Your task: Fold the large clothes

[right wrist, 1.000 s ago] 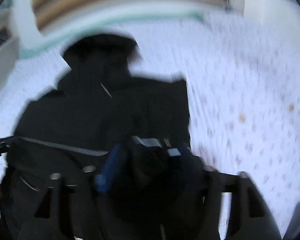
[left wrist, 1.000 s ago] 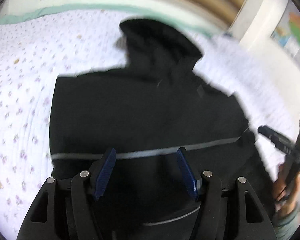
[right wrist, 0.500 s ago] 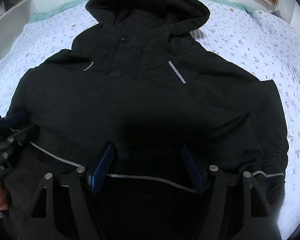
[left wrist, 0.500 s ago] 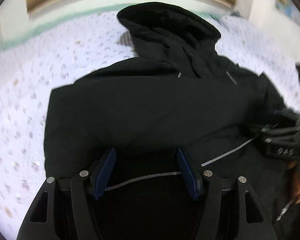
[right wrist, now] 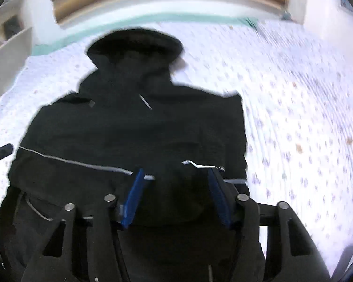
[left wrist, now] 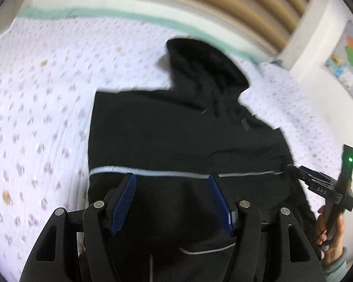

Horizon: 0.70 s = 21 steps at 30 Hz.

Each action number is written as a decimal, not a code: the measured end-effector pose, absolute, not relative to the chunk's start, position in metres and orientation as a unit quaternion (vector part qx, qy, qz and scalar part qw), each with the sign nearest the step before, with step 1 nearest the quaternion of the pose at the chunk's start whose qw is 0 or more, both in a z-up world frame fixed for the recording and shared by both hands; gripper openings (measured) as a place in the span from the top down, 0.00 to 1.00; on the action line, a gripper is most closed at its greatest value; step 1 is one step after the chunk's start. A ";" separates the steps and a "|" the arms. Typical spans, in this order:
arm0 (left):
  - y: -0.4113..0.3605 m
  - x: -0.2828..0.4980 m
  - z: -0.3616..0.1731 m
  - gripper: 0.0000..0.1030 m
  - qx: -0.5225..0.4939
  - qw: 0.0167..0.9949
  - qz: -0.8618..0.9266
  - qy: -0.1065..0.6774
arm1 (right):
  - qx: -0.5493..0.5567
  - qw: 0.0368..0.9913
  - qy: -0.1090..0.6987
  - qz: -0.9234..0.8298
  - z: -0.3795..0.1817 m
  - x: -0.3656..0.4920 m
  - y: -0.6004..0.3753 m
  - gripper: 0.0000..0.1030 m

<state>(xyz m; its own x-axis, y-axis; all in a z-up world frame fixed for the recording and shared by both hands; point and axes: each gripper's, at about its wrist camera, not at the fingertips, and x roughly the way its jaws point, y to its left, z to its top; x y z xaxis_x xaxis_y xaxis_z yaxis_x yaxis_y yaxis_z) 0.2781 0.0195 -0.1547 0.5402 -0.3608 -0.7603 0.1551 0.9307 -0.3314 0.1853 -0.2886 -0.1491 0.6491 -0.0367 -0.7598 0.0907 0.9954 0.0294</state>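
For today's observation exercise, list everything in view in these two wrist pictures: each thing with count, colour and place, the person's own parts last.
jacket: one, black, hooded, grey stripe, flat on the bed, hood away from the cameras
bedspread: one, white with small purple flowers, under the jacket
headboard: one, tan slats, far end
poster: one, multicoloured, wall at right
shelf: one, white, far left
left gripper: black, blue pads, over the hem
right gripper: black, blue pads, jaws just closing around a fold of hem
hand: one, holding the right gripper
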 end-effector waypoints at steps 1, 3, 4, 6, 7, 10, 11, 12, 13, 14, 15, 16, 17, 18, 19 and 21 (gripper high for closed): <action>0.019 0.281 -0.166 0.37 -0.104 0.864 -0.136 0.473 | 0.022 0.904 0.424 -0.047 -0.158 0.187 -0.290 0.42; 0.013 0.288 -0.191 0.37 -0.085 0.856 -0.134 0.493 | -0.011 0.893 0.445 -0.062 -0.180 0.192 -0.290 0.42; 0.010 0.289 -0.195 0.37 -0.073 0.861 -0.134 0.486 | -0.013 0.890 0.452 -0.055 -0.194 0.194 -0.291 0.40; 0.006 0.288 -0.195 0.36 -0.060 0.867 -0.129 0.477 | 0.007 0.896 0.441 -0.046 -0.200 0.196 -0.299 0.40; 0.004 0.288 -0.194 0.32 -0.057 0.870 -0.129 0.473 | 0.016 0.897 0.439 -0.043 -0.201 0.192 -0.303 0.40; 0.001 0.278 -0.197 0.28 -0.045 0.885 -0.137 0.442 | 0.027 0.913 0.406 -0.039 -0.202 0.178 -0.306 0.39; 0.000 0.274 -0.198 0.28 -0.041 0.890 -0.137 0.432 | 0.023 0.919 0.392 -0.040 -0.203 0.173 -0.305 0.39; 0.000 0.272 -0.198 0.28 -0.039 0.892 -0.137 0.430 | 0.020 0.923 0.383 -0.042 -0.204 0.168 -0.303 0.39; 0.000 0.273 -0.198 0.28 -0.036 0.890 -0.135 0.434 | 0.017 0.923 0.383 -0.044 -0.204 0.167 -0.302 0.39; -0.002 0.273 -0.197 0.28 -0.034 0.888 -0.133 0.439 | 0.015 0.921 0.386 -0.048 -0.204 0.168 -0.301 0.39; -0.003 0.275 -0.197 0.28 -0.032 0.886 -0.131 0.444 | 0.014 0.919 0.390 -0.050 -0.203 0.167 -0.302 0.39; -0.005 0.276 -0.196 0.28 -0.027 0.883 -0.127 0.450 | 0.015 0.918 0.394 -0.051 -0.203 0.168 -0.302 0.38; -0.006 0.277 -0.195 0.28 -0.022 0.882 -0.125 0.454 | 0.018 0.915 0.400 -0.051 -0.204 0.170 -0.301 0.38; -0.008 0.278 -0.195 0.28 -0.016 0.880 -0.124 0.459 | 0.022 0.911 0.409 -0.053 -0.203 0.172 -0.301 0.38; -0.008 0.279 -0.194 0.28 -0.014 0.877 -0.125 0.463 | 0.029 0.904 0.423 -0.056 -0.203 0.177 -0.304 0.38; -0.006 0.282 -0.187 0.28 -0.018 0.861 -0.131 0.491 | 0.053 0.883 0.463 -0.064 -0.202 0.191 -0.307 0.38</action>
